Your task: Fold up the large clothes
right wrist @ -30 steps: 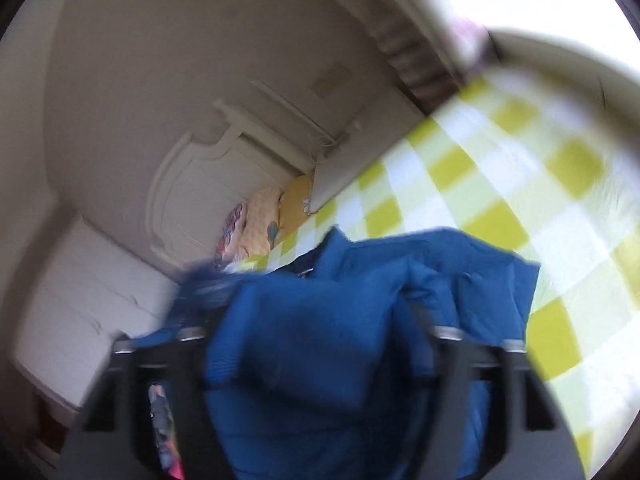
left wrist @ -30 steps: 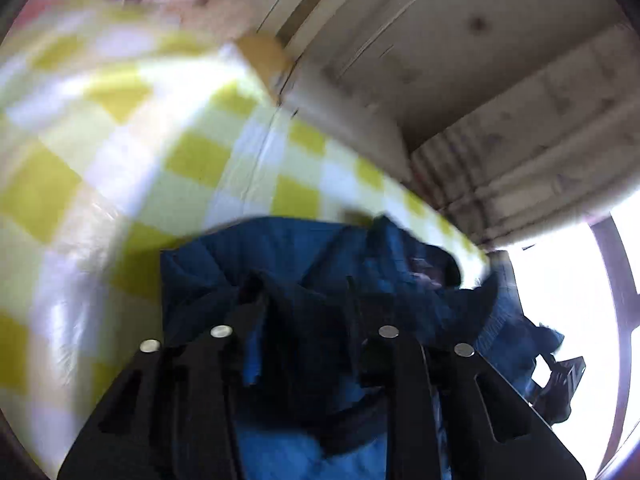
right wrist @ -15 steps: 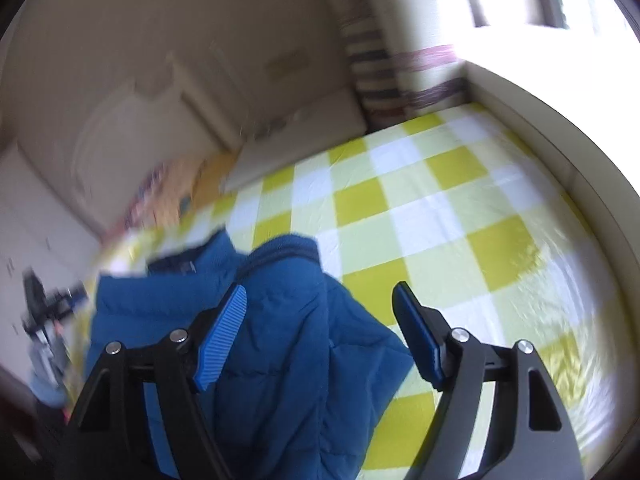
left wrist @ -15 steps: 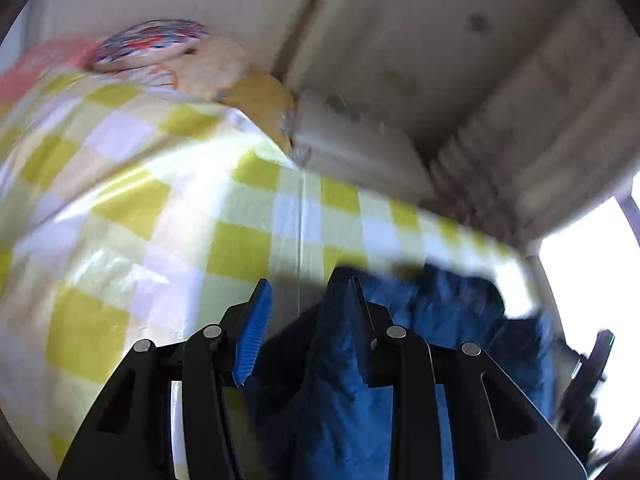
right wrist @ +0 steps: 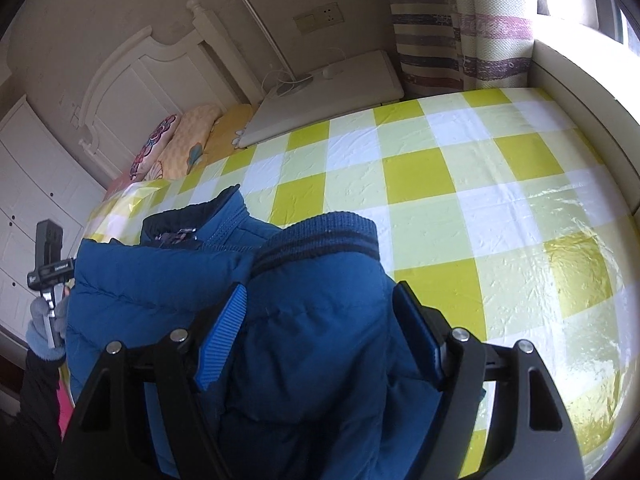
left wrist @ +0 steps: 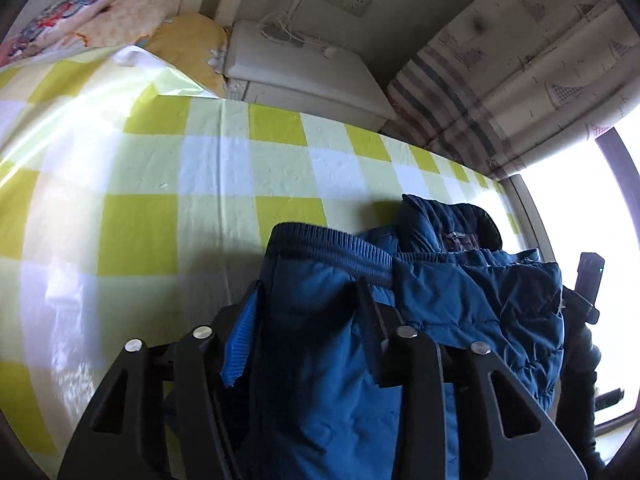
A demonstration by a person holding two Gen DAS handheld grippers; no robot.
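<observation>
A blue puffer jacket (left wrist: 480,312) lies bunched on a bed with a yellow-and-white checked cover (left wrist: 160,200). One sleeve with a ribbed cuff (left wrist: 328,244) runs up between the fingers of my left gripper (left wrist: 308,292). Its jaws are opening, and the padded fabric still fills the gap and bulges over the right finger. In the right wrist view the other ribbed cuff (right wrist: 320,232) lies between the wide-set fingers of my right gripper (right wrist: 320,286). That gripper is open around the sleeve. The jacket's collar (right wrist: 208,216) sits to the left.
A white nightstand (right wrist: 328,92) with a cable stands beyond the bed, with pillows (right wrist: 192,136) and a white headboard (right wrist: 140,80) to its left. A striped curtain (right wrist: 460,40) and a window ledge (right wrist: 580,88) bound the right side. A gloved hand (right wrist: 42,320) shows at the left edge.
Both grippers have come down toward the bed and rolled level. Each sleeve cuff now lies flat between the fingers instead of hanging bunched. The left jaws stand wider than a second ago.
</observation>
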